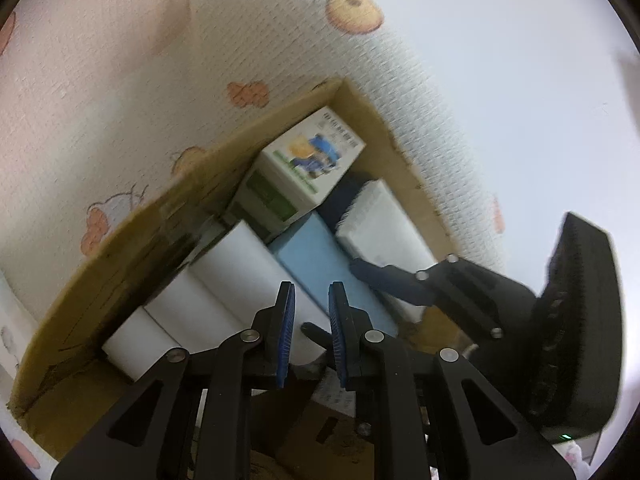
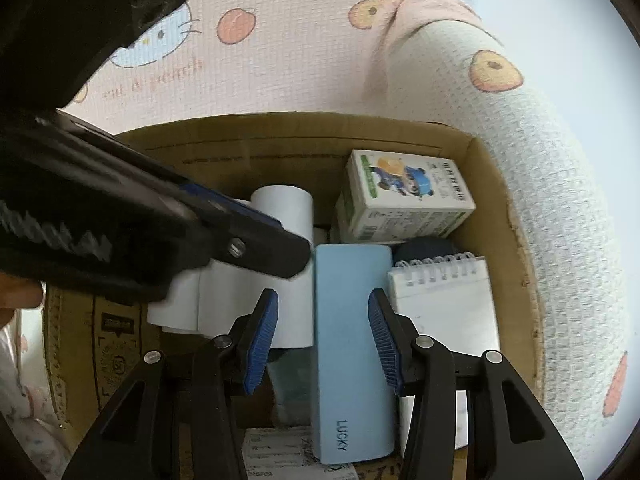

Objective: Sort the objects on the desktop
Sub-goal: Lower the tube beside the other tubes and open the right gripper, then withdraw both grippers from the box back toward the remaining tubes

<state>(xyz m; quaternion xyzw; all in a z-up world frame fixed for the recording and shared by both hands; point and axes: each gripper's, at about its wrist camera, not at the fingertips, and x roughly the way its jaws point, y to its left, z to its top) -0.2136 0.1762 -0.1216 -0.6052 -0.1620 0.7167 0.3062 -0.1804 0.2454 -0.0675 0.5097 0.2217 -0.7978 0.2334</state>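
Hovering over the cardboard box (image 2: 492,168), the right gripper (image 2: 323,334) is held with its fingers spread wide and nothing between them, straddling the light blue LUCKY case (image 2: 352,344) that lies inside the box between the white rolls (image 2: 256,276) and the spiral notepad (image 2: 448,304). The left gripper (image 1: 312,334) is seen with a narrow gap between its pads and nothing visibly gripped, poised above the white rolls. The box is packed tightly, so a careless descent could drive a fingertip onto the notepad's wire binding or wedge a roll against the case. The two grippers are very near each other, and a collision between them is judged likely. The printed carton (image 2: 404,196) could be tipped by a sideways nudge.
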